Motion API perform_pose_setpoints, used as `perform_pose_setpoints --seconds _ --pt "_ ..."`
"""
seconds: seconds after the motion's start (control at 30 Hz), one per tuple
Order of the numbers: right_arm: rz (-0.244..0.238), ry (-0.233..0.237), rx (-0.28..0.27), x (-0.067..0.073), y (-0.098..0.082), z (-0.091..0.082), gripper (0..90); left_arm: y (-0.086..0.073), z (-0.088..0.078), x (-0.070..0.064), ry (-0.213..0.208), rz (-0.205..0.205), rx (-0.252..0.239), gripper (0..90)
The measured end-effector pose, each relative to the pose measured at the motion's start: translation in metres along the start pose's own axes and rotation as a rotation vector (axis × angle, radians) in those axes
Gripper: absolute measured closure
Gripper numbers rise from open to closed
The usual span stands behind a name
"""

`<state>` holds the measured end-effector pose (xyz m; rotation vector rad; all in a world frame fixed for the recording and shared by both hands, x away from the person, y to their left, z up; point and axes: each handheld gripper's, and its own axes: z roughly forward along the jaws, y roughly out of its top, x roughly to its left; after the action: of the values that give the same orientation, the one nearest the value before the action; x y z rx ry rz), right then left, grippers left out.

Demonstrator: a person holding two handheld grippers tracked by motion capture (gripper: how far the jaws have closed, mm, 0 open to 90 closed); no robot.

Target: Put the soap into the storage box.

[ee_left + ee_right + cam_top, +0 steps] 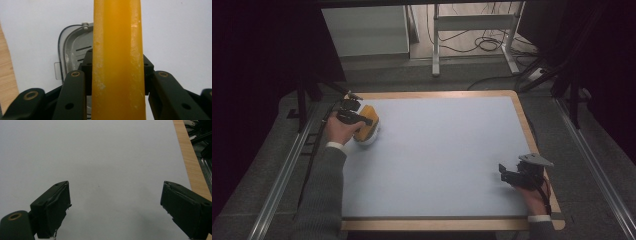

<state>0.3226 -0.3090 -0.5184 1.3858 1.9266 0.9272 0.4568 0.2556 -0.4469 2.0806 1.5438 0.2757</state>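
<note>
My left gripper point(360, 119) is at the table's far left corner, shut on a thick orange-yellow slab point(367, 125). In the left gripper view the slab point(117, 37) stands edge-on between the black jaws of the left gripper point(117, 61) and runs up out of frame. Right under it lies a pale rounded container point(72, 47) with a clear rim and a small tab on its side; the same container point(371, 138) peeks out white below the slab in the high view. My right gripper point(508, 175) rests near the table's front right edge, open with nothing between its fingers; the right gripper point(115, 202) looks out over bare mat.
A light blue-grey mat point(437, 150) covers the wooden table point(532, 135). The wooden border point(190, 157) runs close along the right gripper's side. Beyond the table's far edge stand a white frame point(472, 30) and loose cables on the floor.
</note>
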Motion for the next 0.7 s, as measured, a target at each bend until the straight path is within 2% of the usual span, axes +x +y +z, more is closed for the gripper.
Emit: perform_pose_setpoints --seconds 0.2,0.4,0.5,0.7 --pt "-0.001 -0.001 0.001 0.000 0.000 0.000 9.2 -0.003 0.006 0.008 0.015 -0.037 -0.011 61.0" --pt "-0.001 -0.004 0.004 0.000 -0.001 0.001 9.2 -0.004 0.011 0.009 0.035 -0.040 0.001 61.0" --pt "-0.003 -0.003 0.003 0.000 0.000 0.001 9.2 -0.004 0.013 0.009 0.016 -0.048 0.001 61.0" --pt "-0.001 -0.003 0.003 0.000 -0.001 0.001 9.1 -0.003 0.016 0.008 0.010 -0.059 -0.001 61.0"
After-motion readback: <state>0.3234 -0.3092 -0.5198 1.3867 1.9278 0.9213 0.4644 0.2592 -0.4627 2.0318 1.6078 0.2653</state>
